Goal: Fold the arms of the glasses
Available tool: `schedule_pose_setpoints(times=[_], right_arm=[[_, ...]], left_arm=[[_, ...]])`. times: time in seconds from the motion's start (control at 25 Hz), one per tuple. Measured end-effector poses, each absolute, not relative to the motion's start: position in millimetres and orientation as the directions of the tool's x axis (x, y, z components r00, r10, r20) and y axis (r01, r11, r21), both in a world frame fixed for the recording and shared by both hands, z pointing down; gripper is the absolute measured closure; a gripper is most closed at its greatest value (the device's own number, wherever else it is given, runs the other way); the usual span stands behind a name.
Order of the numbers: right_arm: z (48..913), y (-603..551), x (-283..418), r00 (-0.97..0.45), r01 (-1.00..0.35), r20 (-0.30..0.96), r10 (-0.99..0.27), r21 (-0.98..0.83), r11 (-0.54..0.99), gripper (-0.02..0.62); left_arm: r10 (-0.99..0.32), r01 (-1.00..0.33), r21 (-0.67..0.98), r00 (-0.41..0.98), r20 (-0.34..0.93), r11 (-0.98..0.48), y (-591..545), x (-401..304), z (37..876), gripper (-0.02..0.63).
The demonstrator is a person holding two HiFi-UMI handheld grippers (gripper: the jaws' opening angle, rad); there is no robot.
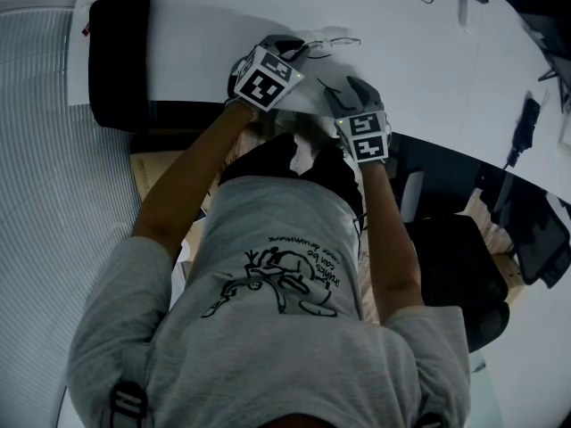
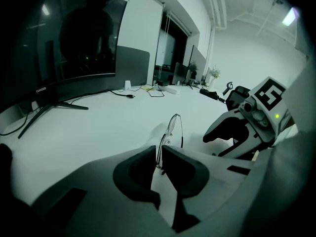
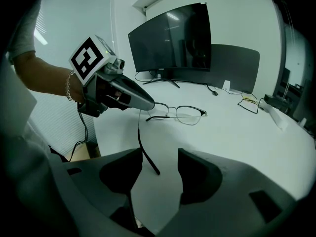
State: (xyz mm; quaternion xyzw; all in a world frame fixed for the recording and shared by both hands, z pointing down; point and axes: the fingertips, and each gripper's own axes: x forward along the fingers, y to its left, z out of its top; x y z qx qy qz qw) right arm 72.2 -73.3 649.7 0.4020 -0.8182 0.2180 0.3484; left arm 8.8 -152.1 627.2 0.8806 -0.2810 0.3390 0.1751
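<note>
I am holding the left gripper (image 2: pixel 159 152) with its jaws closed narrowly on one end of the glasses (image 2: pixel 174 127), whose frame is showing edge-on over the white table (image 2: pixel 98 127). The right gripper (image 2: pixel 212 147) is hovering just beside the glasses at the right, jaws apart. A dark curved monitor (image 2: pixel 64 38) is standing at the left, with cables (image 2: pixel 148 90) lying farther back.

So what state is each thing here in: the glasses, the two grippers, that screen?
glasses: lying on the table, one arm sticking out unfolded
left gripper: jaws shut on the glasses' frame
right gripper: jaws open around that arm's tip
monitor: screen dark
</note>
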Motion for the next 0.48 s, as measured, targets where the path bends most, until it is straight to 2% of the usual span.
schedule_pose_setpoints(times=[0.48], right_arm=[[651,-83,86,-0.412,-0.821,0.752,-0.514,-0.063,0.567,0.362]], left_arm=[[-0.354,-0.598,0.131,0.622,0.699,-0.791,-148,12,627,0.551]])
